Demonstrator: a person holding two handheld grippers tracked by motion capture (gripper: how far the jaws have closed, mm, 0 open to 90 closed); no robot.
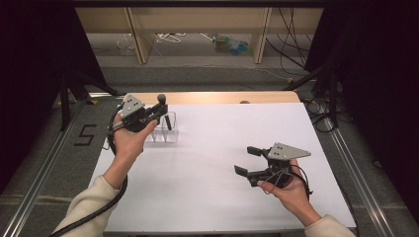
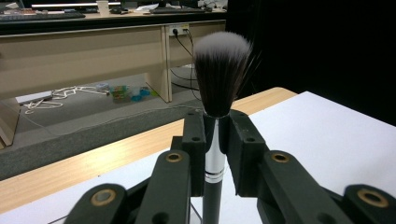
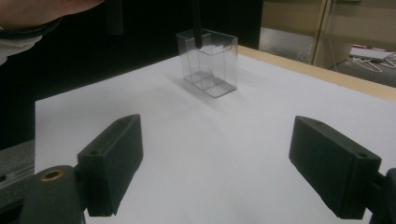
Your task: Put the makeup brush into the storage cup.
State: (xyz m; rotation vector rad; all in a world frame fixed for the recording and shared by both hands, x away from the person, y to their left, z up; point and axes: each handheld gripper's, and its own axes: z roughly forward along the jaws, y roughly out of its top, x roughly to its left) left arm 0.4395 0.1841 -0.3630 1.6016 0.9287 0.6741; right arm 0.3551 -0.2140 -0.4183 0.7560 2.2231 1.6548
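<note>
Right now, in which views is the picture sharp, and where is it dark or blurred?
Left gripper view: brush sharp, its jaws soft and near. Right gripper view: clear holder fairly sharp, jaws blurred, dark background. High view: white table evenly lit, black at both sides.

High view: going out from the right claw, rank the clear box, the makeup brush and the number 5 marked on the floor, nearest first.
1. Clear box: on the white table's left rear part, up and left of the right claw.
2. Makeup brush: clamped in the left claw above the box, slightly farther back.
3. Number 5: on the floor beyond the table's left edge.
</note>
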